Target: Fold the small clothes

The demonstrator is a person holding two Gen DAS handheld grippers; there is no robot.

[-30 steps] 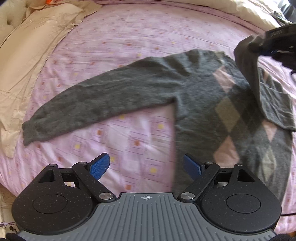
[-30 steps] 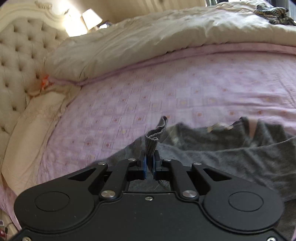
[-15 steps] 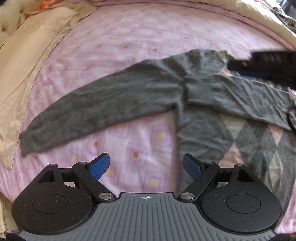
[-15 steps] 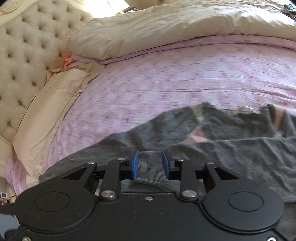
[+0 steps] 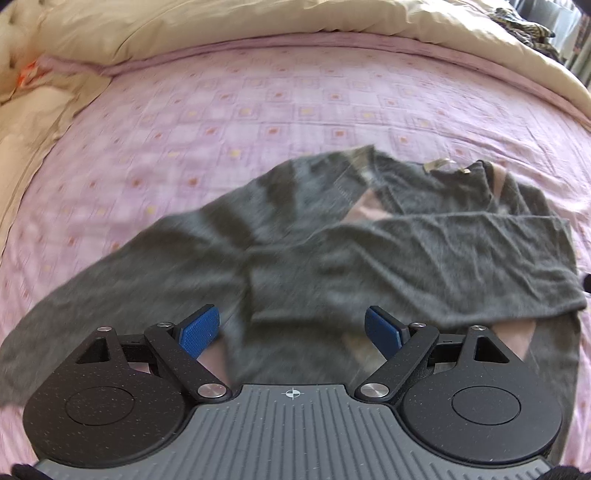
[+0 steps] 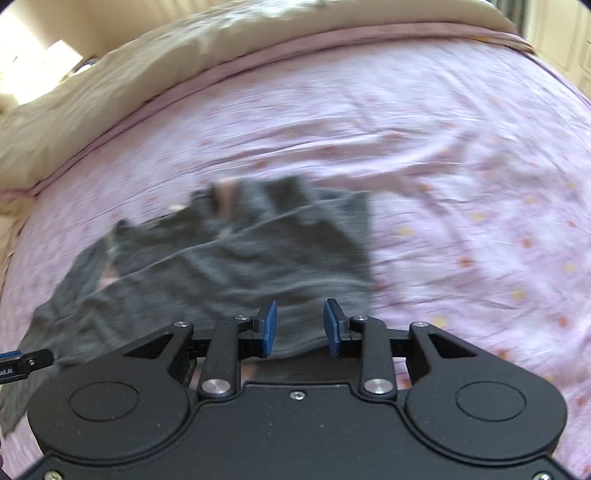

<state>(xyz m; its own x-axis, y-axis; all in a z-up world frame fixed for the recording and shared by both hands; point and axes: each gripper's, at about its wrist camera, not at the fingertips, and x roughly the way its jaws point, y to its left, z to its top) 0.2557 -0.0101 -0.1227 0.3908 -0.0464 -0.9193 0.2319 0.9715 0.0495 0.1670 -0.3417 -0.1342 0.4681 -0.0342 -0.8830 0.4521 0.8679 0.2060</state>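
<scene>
A small grey sweater (image 5: 303,229) with pink argyle diamonds lies flat on the pink bedspread. Its right sleeve (image 5: 443,266) is folded across the chest. Its left sleeve (image 5: 122,280) stretches out toward the lower left. My left gripper (image 5: 291,330) hovers open above the sweater's body, nothing between its blue pads. In the right wrist view the same sweater (image 6: 229,266) lies blurred ahead, and my right gripper (image 6: 300,325) stands open just over the folded sleeve, holding nothing. A tip of the left gripper (image 6: 22,363) shows at that view's left edge.
The pink patterned bedspread (image 5: 258,110) spreads around the sweater. A cream duvet (image 5: 221,26) is bunched along the far side, and cream pillows (image 5: 22,118) lie at the left. A dark patterned cloth (image 5: 524,22) sits at the far right corner.
My right gripper let go of the sleeve cuff it had carried across the chest and drew back to the right. My left gripper moved in over the sweater's body.
</scene>
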